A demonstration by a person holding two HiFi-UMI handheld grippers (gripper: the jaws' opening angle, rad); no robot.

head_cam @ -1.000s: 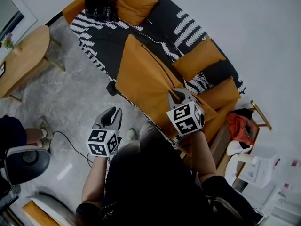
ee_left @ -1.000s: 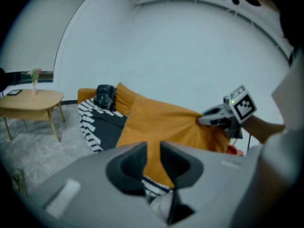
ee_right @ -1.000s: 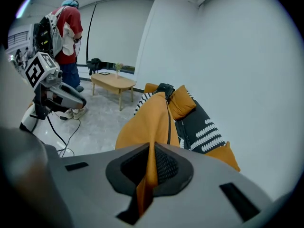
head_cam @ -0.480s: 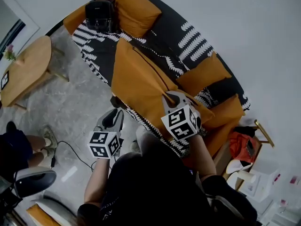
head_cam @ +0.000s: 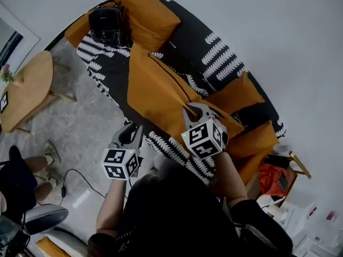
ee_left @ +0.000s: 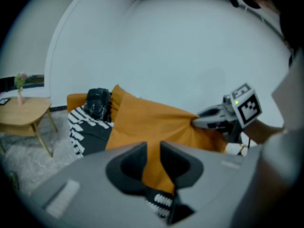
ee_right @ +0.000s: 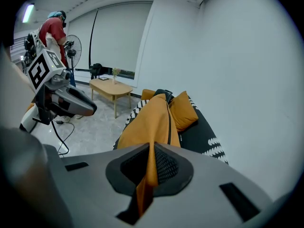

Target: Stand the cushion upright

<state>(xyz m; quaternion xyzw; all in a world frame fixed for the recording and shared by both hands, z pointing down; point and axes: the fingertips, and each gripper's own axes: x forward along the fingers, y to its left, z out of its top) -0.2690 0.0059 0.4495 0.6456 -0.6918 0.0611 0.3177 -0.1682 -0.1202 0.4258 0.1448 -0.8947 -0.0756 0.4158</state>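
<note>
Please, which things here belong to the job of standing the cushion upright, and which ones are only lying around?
For the job: large orange cushion; right gripper, shut on its edge; left gripper, open; sofa.
Only lying about: black bag; wooden table; smaller orange cushion.

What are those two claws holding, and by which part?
The right gripper pinches the cushion by its near edge; the left gripper is open, holding nothing.

Bright even light, fisheye edges, blurred near foreground
</note>
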